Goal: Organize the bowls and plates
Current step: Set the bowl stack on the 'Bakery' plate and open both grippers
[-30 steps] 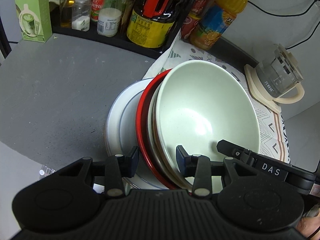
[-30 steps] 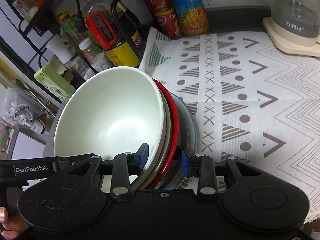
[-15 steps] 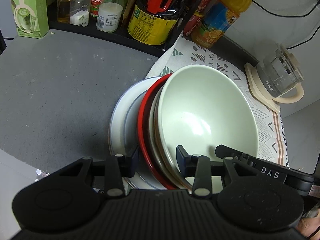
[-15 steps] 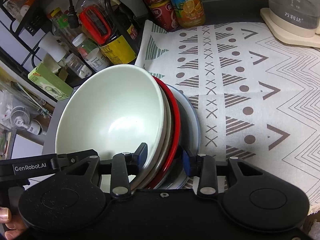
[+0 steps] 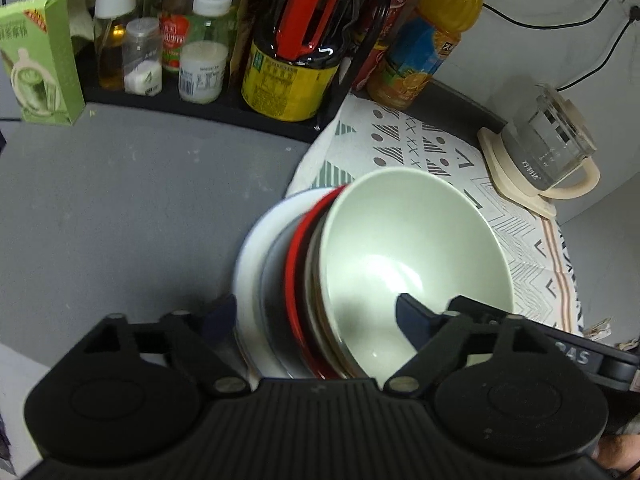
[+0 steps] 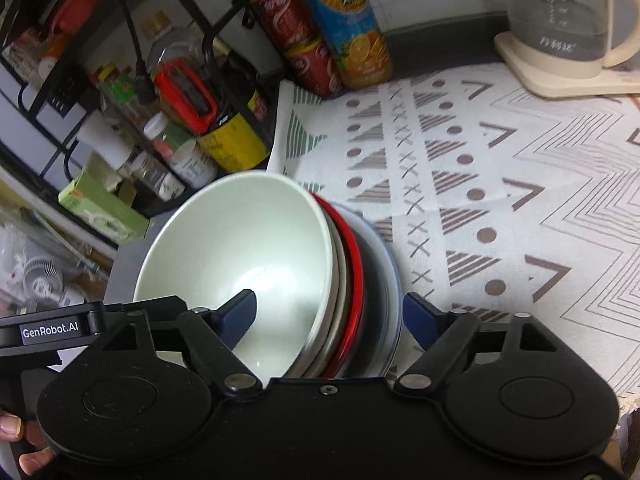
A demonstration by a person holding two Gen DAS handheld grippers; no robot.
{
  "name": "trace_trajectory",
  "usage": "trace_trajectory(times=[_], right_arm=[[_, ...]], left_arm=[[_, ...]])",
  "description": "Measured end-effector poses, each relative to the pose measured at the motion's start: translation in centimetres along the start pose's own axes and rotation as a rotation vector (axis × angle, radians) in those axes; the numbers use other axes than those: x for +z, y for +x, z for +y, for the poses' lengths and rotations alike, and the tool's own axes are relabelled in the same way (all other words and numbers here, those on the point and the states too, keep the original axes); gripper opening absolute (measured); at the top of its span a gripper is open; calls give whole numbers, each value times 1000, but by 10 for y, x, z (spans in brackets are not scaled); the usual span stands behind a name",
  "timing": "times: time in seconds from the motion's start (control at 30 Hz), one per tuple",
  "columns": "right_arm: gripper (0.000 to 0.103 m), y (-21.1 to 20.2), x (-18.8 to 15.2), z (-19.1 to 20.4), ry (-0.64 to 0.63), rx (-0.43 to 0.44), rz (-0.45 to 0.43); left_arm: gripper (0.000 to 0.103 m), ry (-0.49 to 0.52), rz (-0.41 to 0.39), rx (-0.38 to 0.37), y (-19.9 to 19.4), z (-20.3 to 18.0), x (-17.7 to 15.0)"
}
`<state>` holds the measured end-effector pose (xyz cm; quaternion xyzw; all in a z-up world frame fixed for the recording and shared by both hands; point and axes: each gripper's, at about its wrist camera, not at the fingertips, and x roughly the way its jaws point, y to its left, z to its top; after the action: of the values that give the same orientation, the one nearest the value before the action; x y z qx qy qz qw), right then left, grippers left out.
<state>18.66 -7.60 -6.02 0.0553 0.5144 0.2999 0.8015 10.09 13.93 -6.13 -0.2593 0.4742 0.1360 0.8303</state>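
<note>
A pale green bowl (image 5: 416,256) (image 6: 248,248) tops a nested stack: a beige bowl, a red bowl (image 5: 298,280) (image 6: 354,264), then a white plate with a blue rim (image 5: 250,276) (image 6: 390,280). The stack straddles the grey counter and the patterned cloth. My left gripper (image 5: 316,314) spans the stack's near rim, its jaws opening, pads clear of the dishes on both sides. My right gripper (image 6: 330,310) spans the same stack from the other side, jaws also opening, one finger inside the green bowl, the other outside the plate, neither pressing.
A rack of bottles, jars and a large soy sauce jug (image 5: 292,60) lines the back. A green carton (image 5: 40,60) stands at the left, an orange juice bottle (image 6: 348,28) and red cans behind the cloth (image 6: 500,184). A glass kettle (image 5: 548,148) sits at the right.
Both grippers, which gripped the stack's rim from opposite sides, have spread their jaws wide and let go. The stack sits lower and flatter in both views.
</note>
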Motion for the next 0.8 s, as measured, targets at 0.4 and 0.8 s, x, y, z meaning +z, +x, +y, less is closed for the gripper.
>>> trace_trajectory(times=[0.4,0.8], right_arm=[[99,-32,-5,-1,98,-101,-169],[103,-96,-34,-14,145,-231,-312]], left_arm=[[99,177,-63,-52,-4,-5,33],[103,274,-113,-94,-22,-23,32]])
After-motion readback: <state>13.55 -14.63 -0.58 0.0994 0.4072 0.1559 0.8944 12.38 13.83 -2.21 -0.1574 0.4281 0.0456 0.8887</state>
